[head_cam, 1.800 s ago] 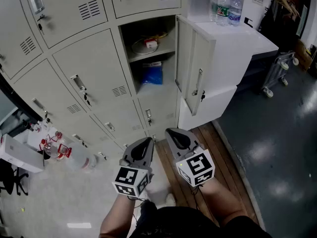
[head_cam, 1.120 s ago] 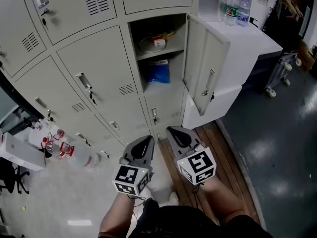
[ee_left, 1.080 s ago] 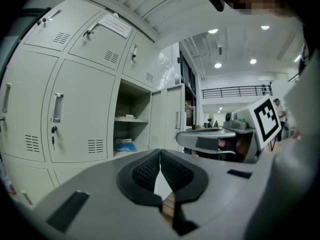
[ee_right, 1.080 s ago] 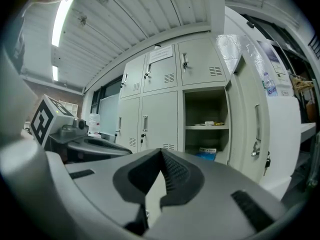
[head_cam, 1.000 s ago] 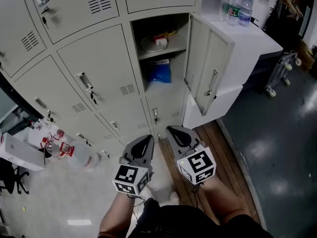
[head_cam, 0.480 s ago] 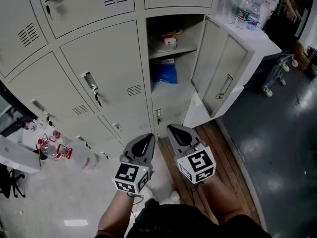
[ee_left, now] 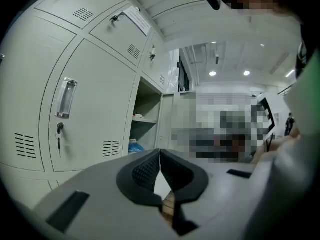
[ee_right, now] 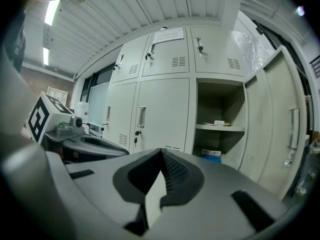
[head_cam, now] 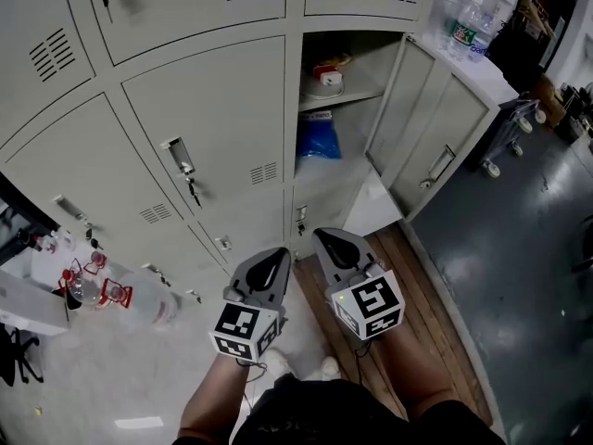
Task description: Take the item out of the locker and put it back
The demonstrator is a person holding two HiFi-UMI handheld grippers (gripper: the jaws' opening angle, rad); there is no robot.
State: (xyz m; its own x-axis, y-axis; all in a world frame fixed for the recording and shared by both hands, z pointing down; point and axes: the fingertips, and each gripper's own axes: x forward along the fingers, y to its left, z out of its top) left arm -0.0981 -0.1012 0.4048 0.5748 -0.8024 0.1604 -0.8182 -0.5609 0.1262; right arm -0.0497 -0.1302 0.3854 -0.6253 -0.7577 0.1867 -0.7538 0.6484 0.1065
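An open locker (head_cam: 345, 109) stands ahead with its door (head_cam: 435, 137) swung out to the right. On its shelf lies a small red and white item on a plate (head_cam: 326, 80) (ee_right: 218, 123). Below the shelf sits a blue bag (head_cam: 317, 139) (ee_right: 211, 155) (ee_left: 134, 146). My left gripper (head_cam: 269, 265) (ee_left: 160, 151) and right gripper (head_cam: 332, 244) (ee_right: 161, 151) are held side by side well short of the locker. Both are shut with nothing between the jaws.
Closed grey lockers (head_cam: 199, 146) fill the wall to the left. Water bottles (head_cam: 468, 33) stand on a white cabinet at the right. A wooden strip (head_cam: 422, 313) and dark floor (head_cam: 528, 248) lie right; red-topped bottles (head_cam: 93, 281) sit on the floor at the left.
The view has shifted toward the lockers, so the open locker now sits more in the middle and closer. Both grippers keep the same shut pose side by side.
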